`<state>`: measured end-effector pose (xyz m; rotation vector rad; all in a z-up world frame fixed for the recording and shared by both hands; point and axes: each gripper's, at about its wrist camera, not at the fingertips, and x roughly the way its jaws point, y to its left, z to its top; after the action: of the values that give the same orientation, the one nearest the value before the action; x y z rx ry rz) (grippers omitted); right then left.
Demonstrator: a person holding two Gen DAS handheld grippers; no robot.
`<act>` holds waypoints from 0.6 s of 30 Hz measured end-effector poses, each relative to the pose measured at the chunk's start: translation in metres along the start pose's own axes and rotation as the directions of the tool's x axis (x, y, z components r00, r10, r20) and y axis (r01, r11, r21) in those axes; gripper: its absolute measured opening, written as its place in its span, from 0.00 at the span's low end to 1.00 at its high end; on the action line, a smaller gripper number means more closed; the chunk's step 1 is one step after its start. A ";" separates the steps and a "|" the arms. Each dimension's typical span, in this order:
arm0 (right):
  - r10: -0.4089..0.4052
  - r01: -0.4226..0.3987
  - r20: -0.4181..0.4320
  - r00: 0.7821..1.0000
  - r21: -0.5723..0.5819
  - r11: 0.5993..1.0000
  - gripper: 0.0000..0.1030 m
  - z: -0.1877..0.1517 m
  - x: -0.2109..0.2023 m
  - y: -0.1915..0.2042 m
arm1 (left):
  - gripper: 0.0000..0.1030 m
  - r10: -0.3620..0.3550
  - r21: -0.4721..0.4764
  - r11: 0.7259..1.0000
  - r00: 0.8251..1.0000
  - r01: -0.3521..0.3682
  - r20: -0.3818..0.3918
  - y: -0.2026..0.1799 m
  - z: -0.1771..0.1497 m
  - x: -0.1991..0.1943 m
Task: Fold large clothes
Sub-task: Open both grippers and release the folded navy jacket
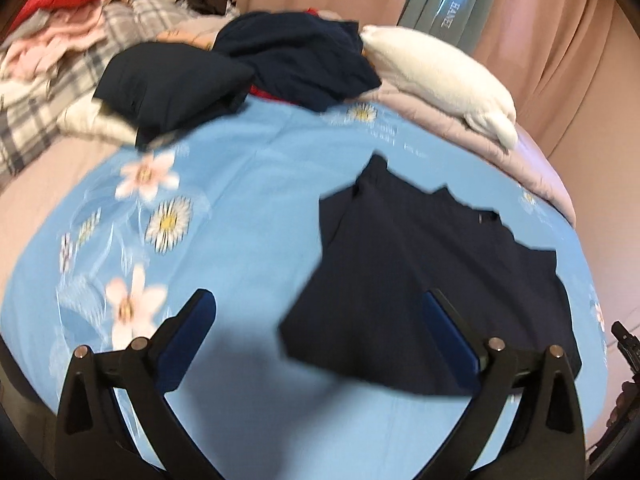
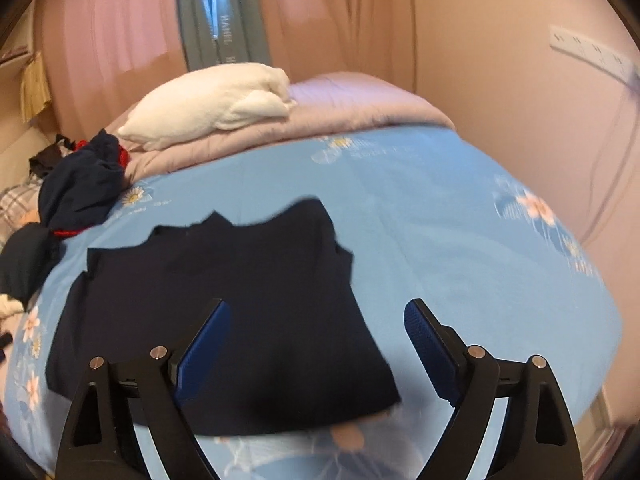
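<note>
Both tools spread wide, nothing btwn pads: left gripper (image 1: 320,308) and right gripper (image 2: 318,316) hang above the navy garment (image 2: 224,308), which lies folded flat on the blue floral bedsheet (image 1: 256,184). Farther back: dark clothes pile (image 1: 296,52), white pillow (image 2: 212,100), pink curtain (image 2: 104,20).

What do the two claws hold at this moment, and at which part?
Nothing is held. The left claw and the right claw both stand open above the dark navy garment, which lies on the blue floral sheet.
</note>
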<state>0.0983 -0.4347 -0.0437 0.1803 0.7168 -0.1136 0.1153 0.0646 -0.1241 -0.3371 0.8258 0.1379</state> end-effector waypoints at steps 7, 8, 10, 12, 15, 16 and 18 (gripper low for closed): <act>0.001 0.008 -0.082 0.997 0.108 0.994 0.86 -0.053 0.004 -0.022 | 0.99 -0.028 -0.012 1.000 0.998 0.028 -0.064 0.009 -0.054 0.009; 0.005 0.007 -0.099 0.995 0.124 0.992 0.86 -0.059 0.008 -0.025 | 0.99 -0.028 -0.014 1.000 0.998 0.027 -0.062 0.008 -0.058 0.011; 0.015 0.006 -0.128 0.992 0.164 0.986 0.86 -0.069 0.015 -0.030 | 0.99 -0.048 -0.028 0.999 0.996 0.046 -0.072 0.006 -0.063 0.017; 0.035 -0.007 -0.138 0.990 0.199 0.980 0.86 -0.074 0.018 -0.034 | 0.99 -0.064 -0.046 0.997 0.995 0.060 -0.078 0.004 -0.064 0.023; 0.048 -0.019 -0.122 0.991 0.228 0.973 0.86 -0.078 0.019 -0.036 | 0.99 -0.057 -0.043 0.998 0.996 0.054 -0.066 -0.001 -0.062 0.026; 0.057 -0.027 -0.121 0.991 0.237 0.971 0.86 -0.078 0.021 -0.036 | 0.99 -0.051 -0.036 0.998 0.997 0.049 -0.063 -0.003 -0.062 0.026; 0.088 -0.054 -0.124 0.988 0.257 0.965 0.86 -0.077 0.026 -0.036 | 0.99 -0.046 -0.020 0.999 0.997 0.044 -0.055 -0.007 -0.060 0.029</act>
<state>0.0618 -0.4555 -0.1223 0.4618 0.8282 -0.1254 0.0942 0.0370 -0.1815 -0.3786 0.8712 0.0949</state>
